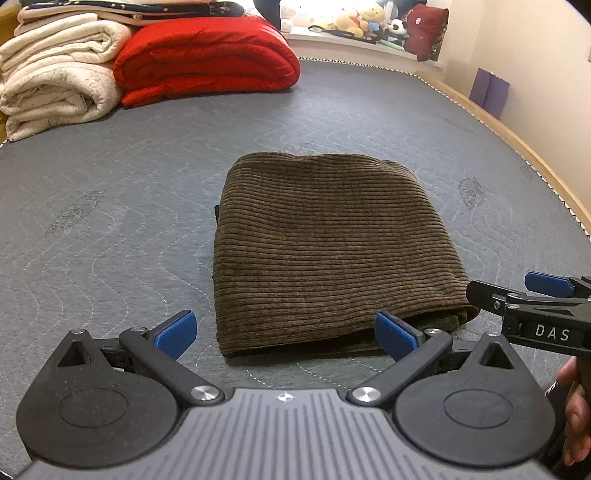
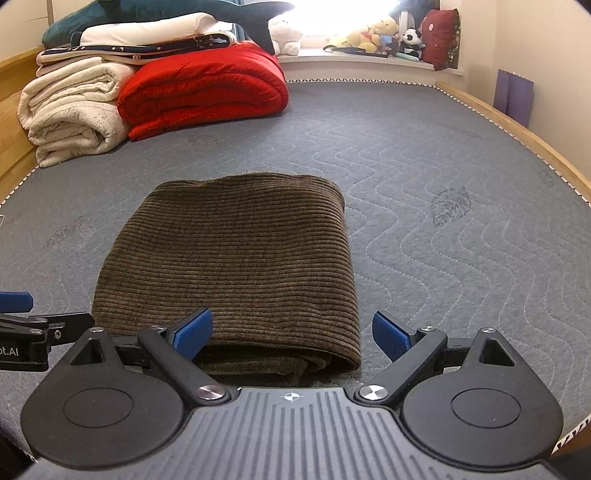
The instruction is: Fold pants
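Note:
The brown corduroy pants (image 1: pixel 325 240) lie folded into a thick rectangle on the grey quilted mattress (image 1: pixel 129 221); they also show in the right wrist view (image 2: pixel 236 258). My left gripper (image 1: pixel 284 334) is open and empty, just short of the bundle's near edge. My right gripper (image 2: pixel 291 334) is open and empty at the bundle's near right corner. The right gripper also shows at the right edge of the left wrist view (image 1: pixel 532 295). The left gripper's tip shows at the left edge of the right wrist view (image 2: pixel 22 314).
Folded cream blankets (image 1: pixel 55 85) and a red blanket (image 1: pixel 207 59) are stacked at the mattress's far left. Stuffed toys (image 2: pixel 380 33) sit on the far sill. A wooden bed frame (image 2: pixel 524 136) runs along the right edge, next to the wall.

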A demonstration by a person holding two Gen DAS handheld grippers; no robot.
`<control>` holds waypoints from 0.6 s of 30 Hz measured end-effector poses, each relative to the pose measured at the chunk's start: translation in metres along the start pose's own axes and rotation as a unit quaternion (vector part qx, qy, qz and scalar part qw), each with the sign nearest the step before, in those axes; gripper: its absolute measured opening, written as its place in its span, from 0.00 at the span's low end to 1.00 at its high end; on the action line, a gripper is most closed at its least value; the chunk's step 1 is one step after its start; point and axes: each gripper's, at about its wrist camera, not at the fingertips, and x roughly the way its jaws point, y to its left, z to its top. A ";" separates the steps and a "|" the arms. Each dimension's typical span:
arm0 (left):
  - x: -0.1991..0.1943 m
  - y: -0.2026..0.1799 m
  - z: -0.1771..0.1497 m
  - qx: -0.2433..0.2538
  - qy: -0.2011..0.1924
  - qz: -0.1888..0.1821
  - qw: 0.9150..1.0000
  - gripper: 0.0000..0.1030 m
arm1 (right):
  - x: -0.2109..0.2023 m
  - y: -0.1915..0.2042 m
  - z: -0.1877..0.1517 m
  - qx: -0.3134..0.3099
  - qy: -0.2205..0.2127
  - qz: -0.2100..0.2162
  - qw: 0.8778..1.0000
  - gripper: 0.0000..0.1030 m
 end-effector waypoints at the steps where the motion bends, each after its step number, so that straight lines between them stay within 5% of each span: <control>1: 0.000 0.000 0.000 0.000 0.000 0.001 1.000 1.00 | 0.000 0.000 0.000 0.001 0.000 0.000 1.000 0.91; 18: 0.002 0.001 0.000 -0.001 0.004 -0.003 1.000 1.00 | 0.001 0.001 0.000 -0.004 0.002 0.004 1.000 0.91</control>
